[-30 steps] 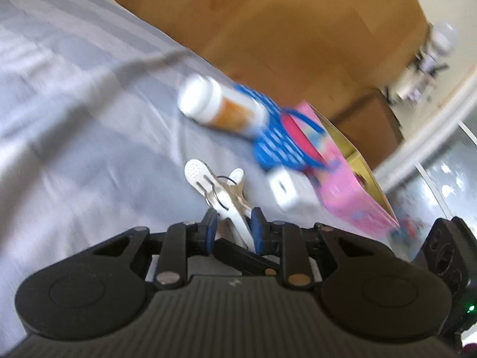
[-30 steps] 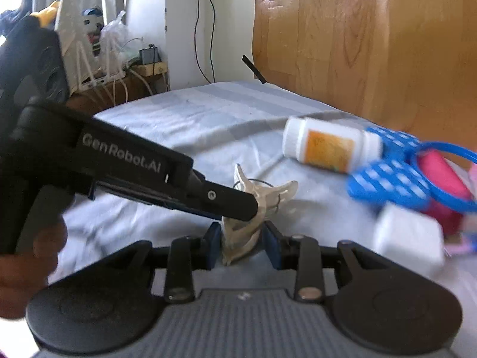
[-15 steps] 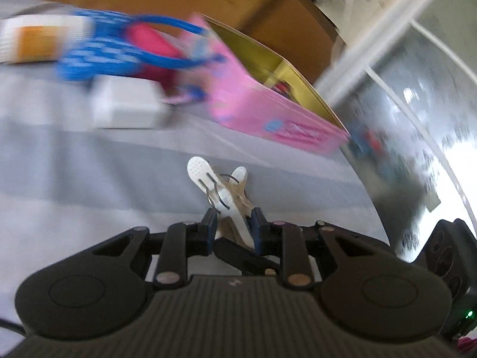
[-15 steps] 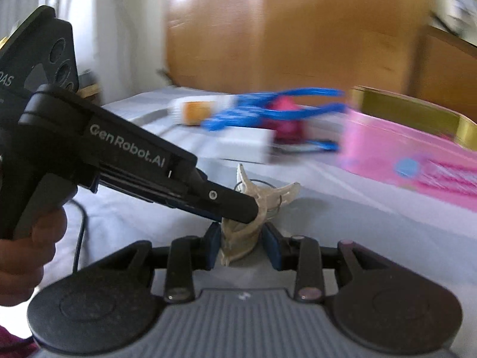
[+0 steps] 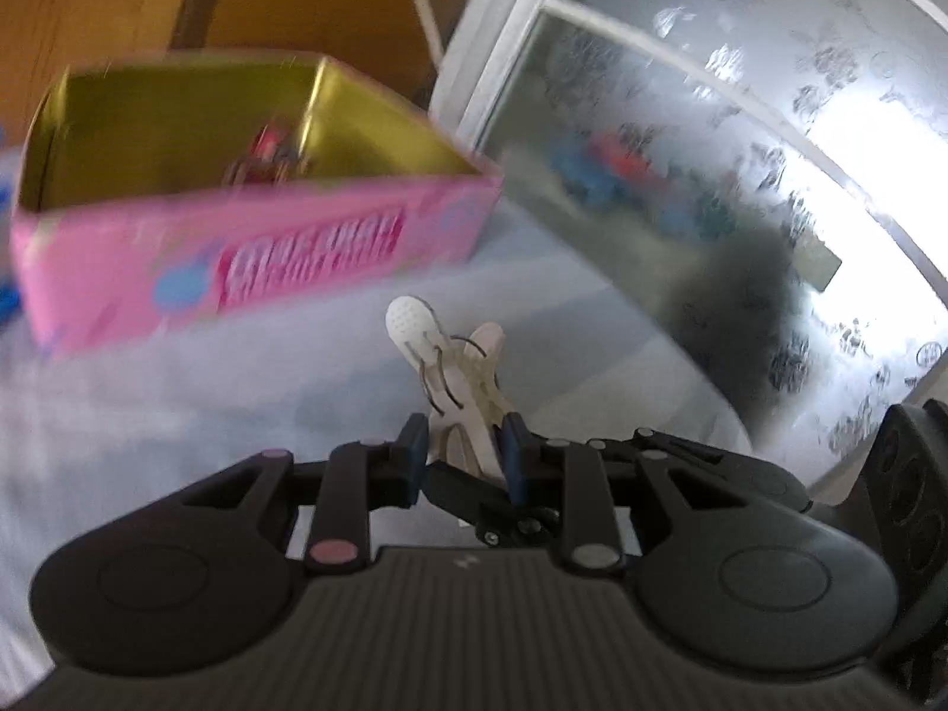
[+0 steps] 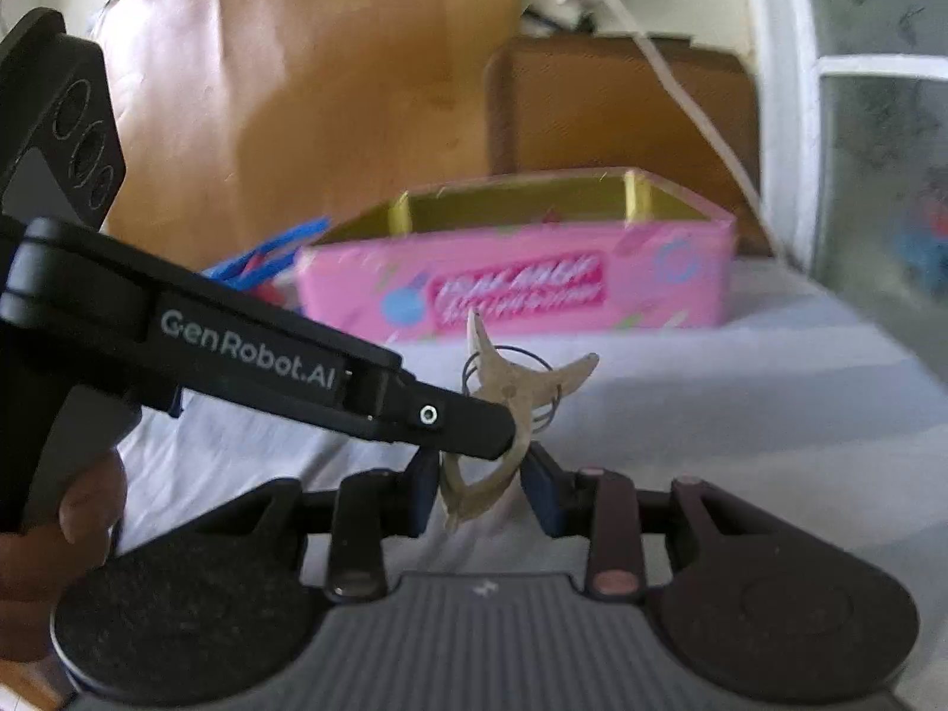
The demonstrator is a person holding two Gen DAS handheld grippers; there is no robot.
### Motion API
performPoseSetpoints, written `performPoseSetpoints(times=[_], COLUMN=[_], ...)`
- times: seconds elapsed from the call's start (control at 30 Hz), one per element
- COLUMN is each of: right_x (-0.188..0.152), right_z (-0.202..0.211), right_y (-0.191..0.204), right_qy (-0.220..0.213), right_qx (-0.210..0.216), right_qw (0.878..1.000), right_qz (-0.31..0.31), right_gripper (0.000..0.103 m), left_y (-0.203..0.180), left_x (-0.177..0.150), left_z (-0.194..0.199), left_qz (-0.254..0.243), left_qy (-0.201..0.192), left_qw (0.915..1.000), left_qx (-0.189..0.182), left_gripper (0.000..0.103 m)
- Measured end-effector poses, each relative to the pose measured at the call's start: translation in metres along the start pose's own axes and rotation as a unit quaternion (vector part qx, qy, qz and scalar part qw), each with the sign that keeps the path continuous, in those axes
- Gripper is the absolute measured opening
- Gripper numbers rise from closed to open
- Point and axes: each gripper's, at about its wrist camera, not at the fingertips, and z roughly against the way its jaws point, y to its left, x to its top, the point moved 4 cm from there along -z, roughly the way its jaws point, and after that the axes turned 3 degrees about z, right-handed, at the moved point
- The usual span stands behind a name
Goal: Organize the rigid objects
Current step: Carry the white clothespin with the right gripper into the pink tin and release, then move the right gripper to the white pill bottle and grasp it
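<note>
Both the left gripper (image 5: 464,449) and right gripper (image 6: 481,492) are pinching one white clothespin (image 5: 441,367), jaws nearly closed on it, just short of the open pink tin (image 6: 521,290); mismatched hand speeds risk twisting it loose.

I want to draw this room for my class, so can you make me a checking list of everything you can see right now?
Surface: bed sheet, pale grey, wrinkled.
Job's things: white clothes peg held off the sheet; open pink tin box ahead, gold inside, something small and blurred in it.
Clutter: blue things beside the box, too blurred to name.
Grippers: left gripper and right gripper both clamp the same peg.
Cables: white cord hanging by the wall.
Surroundings: wooden headboard, frosted glass window.
</note>
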Motion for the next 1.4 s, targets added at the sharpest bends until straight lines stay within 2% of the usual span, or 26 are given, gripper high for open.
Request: performPoseSetpoints(times=[0.2, 0.3, 0.47, 0.63, 0.7, 0.77, 0.83, 0.93, 1.03, 1.1, 1.17, 1.27, 1.4], right_x=[0.062, 0.089, 0.112, 0.106, 0.104, 0.103, 0.1, 0.099, 0.1, 0.099, 0.092, 0.075, 0.05], right_z=[-0.016, -0.043, -0.09, -0.112, -0.116, -0.116, -0.116, -0.107, -0.078, -0.056, -0.041, -0.036, -0.052], right_y=[-0.019, -0.022, -0.027, -0.031, -0.035, -0.038, -0.039, -0.04, -0.03, -0.02, -0.005, 0.024, 0.075], right_qy=[-0.088, -0.115, -0.097, -0.077, -0.082, -0.086, -0.097, -0.112, -0.152, -0.184, -0.189, -0.155, -0.076], right_qx=[-0.013, -0.024, -0.034, -0.052, -0.059, -0.058, -0.069, -0.055, -0.041, -0.009, 0.026, 0.084, 0.142], right_qw=[0.996, 0.992, 0.994, 0.995, 0.995, 0.994, 0.993, 0.992, 0.987, 0.983, 0.982, 0.984, 0.984], right_qz=[0.021, 0.038, 0.035, 0.027, 0.023, 0.022, 0.027, 0.013, 0.008, 0.004, 0.002, 0.016, 0.074], right_gripper=[0.032, 0.032, 0.031, 0.033, 0.037, 0.046, 0.047, 0.044, 0.045, 0.045, 0.045, 0.045, 0.044], left_y=[0.004, 0.018, 0.039, 0.04, 0.042, 0.046, 0.045, 0.037, 0.026, 0.023, 0.03, 0.054, 0.101], left_x=[0.067, 0.095, 0.113, 0.116, 0.114, 0.114, 0.114, 0.114, 0.107, 0.095, 0.076, 0.037, -0.012], left_z=[0.003, -0.014, -0.047, -0.072, -0.08, -0.086, -0.083, -0.065, -0.022, 0.009, 0.037, 0.075, 0.116], left_qz=[-0.026, -0.021, 0.005, -0.004, 0.002, 0.008, 0.007, 0.005, -0.018, -0.03, -0.028, -0.004, 0.049], left_qy=[-0.079, -0.09, -0.075, -0.063, -0.052, -0.055, -0.058, -0.072, -0.119, -0.142, -0.15, -0.139, -0.114], left_qw=[0.9963, 0.9948, 0.9952, 0.9947, 0.995, 0.9938, 0.9927, 0.9928, 0.9888, 0.9853, 0.9842, 0.9854, 0.9803], left_qx=[0.021, 0.043, 0.063, 0.081, 0.085, 0.097, 0.106, 0.096, 0.087, 0.089, 0.09, 0.098, 0.154], left_gripper=[0.028, 0.028, 0.028, 0.028, 0.034, 0.044, 0.047, 0.047, 0.049, 0.049, 0.049, 0.05, 0.05])
